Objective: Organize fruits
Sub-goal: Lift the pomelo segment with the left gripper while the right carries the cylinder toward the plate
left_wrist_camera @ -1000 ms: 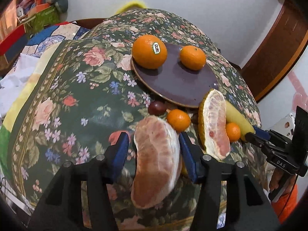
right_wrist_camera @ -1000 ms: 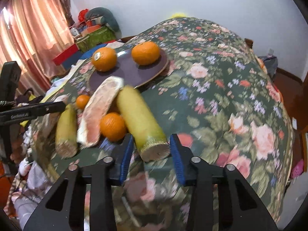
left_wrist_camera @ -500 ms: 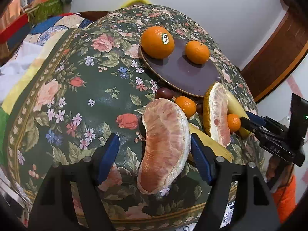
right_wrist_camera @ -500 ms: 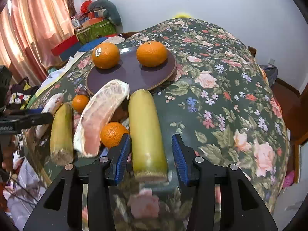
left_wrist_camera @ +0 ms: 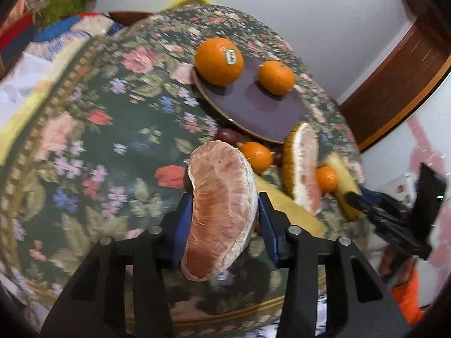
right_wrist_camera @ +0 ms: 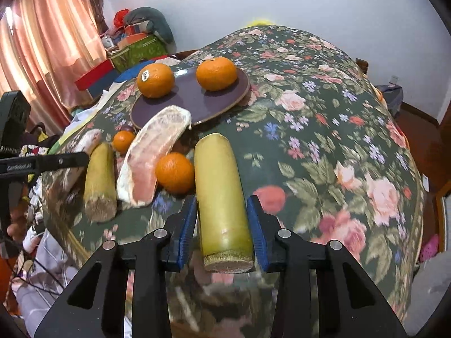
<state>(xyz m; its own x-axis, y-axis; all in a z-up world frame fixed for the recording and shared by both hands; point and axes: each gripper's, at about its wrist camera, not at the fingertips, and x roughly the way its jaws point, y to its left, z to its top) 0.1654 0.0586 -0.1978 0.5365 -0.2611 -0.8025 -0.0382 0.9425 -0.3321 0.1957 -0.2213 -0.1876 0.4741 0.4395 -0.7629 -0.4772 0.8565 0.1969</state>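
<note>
My left gripper (left_wrist_camera: 224, 219) is shut on a peeled pink pomelo wedge (left_wrist_camera: 221, 208) and holds it over the floral tablecloth. My right gripper (right_wrist_camera: 222, 225) is shut on a yellow-green sugarcane piece (right_wrist_camera: 221, 197). A dark purple plate (left_wrist_camera: 253, 107), also in the right wrist view (right_wrist_camera: 191, 98), carries a stickered orange (left_wrist_camera: 219, 61) and a mandarin (left_wrist_camera: 276, 77). A second pomelo wedge (left_wrist_camera: 303, 166) stands near the plate, seen from the right wrist too (right_wrist_camera: 153, 152). Small mandarins (left_wrist_camera: 255, 156) (right_wrist_camera: 174, 172) lie beside it.
A second sugarcane piece (right_wrist_camera: 100, 180) lies at the table's left edge in the right wrist view. A dark grape (left_wrist_camera: 225, 135) sits by the plate's rim. The table edge is close below both grippers. Boxes and bedding (right_wrist_camera: 135, 48) stand beyond the table.
My left gripper has closed on the pomelo wedge, after standing wide open half a second ago. My right gripper has closed on the sugarcane piece and both views have shifted slightly.
</note>
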